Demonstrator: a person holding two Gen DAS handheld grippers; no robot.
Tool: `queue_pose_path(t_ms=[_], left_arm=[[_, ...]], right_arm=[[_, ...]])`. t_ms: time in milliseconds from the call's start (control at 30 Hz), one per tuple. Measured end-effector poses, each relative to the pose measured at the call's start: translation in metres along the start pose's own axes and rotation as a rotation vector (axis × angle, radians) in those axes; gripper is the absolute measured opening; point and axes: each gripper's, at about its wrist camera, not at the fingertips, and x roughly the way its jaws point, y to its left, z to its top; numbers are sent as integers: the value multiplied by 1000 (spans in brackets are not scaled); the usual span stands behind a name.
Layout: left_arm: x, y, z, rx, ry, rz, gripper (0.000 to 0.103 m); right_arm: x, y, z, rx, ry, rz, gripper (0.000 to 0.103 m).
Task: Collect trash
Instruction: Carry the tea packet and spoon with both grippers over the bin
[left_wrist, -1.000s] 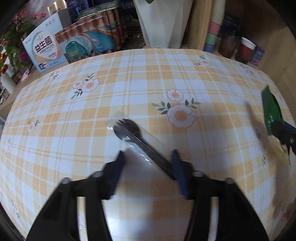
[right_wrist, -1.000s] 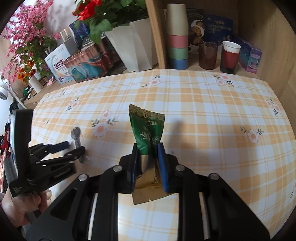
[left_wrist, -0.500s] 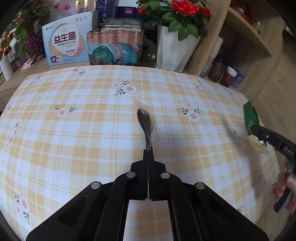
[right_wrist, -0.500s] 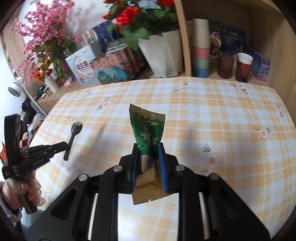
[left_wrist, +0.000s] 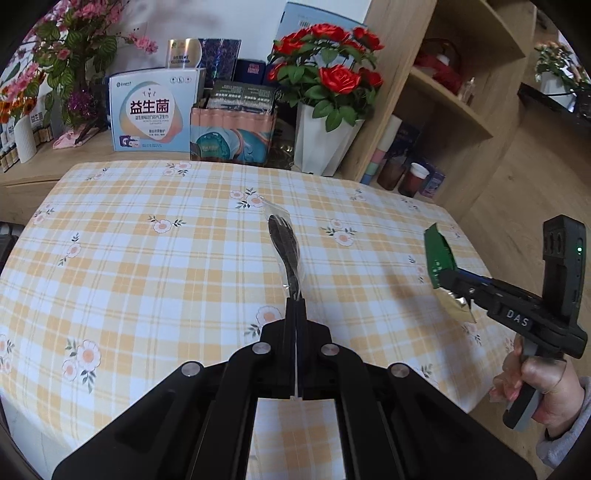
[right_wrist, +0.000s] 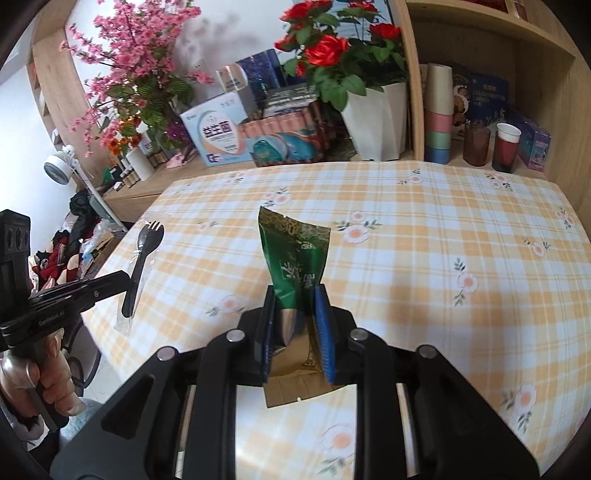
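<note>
My left gripper (left_wrist: 296, 303) is shut on a black plastic fork in a clear wrapper (left_wrist: 284, 247) and holds it up above the table. The fork also shows at the left of the right wrist view (right_wrist: 142, 254), held by the left gripper (right_wrist: 125, 278). My right gripper (right_wrist: 295, 295) is shut on a green and gold foil packet (right_wrist: 295, 254), held above the table. The packet (left_wrist: 439, 258) and the right gripper (left_wrist: 452, 277) show at the right of the left wrist view.
The table wears a yellow plaid cloth with flowers (left_wrist: 147, 258). Behind it stand a white vase of red roses (left_wrist: 325, 144), a blue and white box (left_wrist: 153, 114), a tissue pack (left_wrist: 231, 133) and stacked cups (right_wrist: 437, 110) on wooden shelves. Clutter lies on the floor at the left (right_wrist: 74, 251).
My left gripper closed on the wrapped fork and lifted it off the table. Both grippers rose and pulled back from the table. The right gripper kept hold of the packet.
</note>
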Motion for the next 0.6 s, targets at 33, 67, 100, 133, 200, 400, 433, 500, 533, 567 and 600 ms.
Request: queue_pose_path(t_ms=[33, 67, 100, 133, 200, 400, 433, 500, 533, 567, 600], left_arm=[[-9, -2, -4, 4, -6, -5, 0], [-18, -5, -9, 9, -12, -11, 0], [-25, -6, -13, 10, -17, -16, 0], [-33, -9, -17, 13, -22, -23, 0], [-47, -12, -25, 15, -31, -37, 0], [-89, -22, -53, 30, -58, -61, 0], [-96, -23, -59, 29, -59, -64, 0], [-109, -24, -67, 25, -67, -68, 0], [-116, -24, -72, 25, -71, -71, 0], [-121, -25, -76, 27, -78, -73, 0], [-129, -26, -81, 34, -87, -72, 0]], right_arm=[[-4, 4, -3, 4, -2, 4, 23], [-9, 9, -8, 11, -5, 11, 23], [-14, 13, -12, 16, -8, 16, 23], [-17, 17, -15, 20, -12, 20, 23], [-26, 25, -23, 24, -18, 27, 23], [-52, 55, -49, 3, -32, 27, 23], [-57, 60, -55, -6, -33, 21, 23], [-65, 71, -68, -25, -31, 11, 23], [-68, 75, -73, -31, -29, 8, 23], [-73, 80, -82, -38, -26, 5, 23], [-76, 84, -87, -43, -26, 2, 23]])
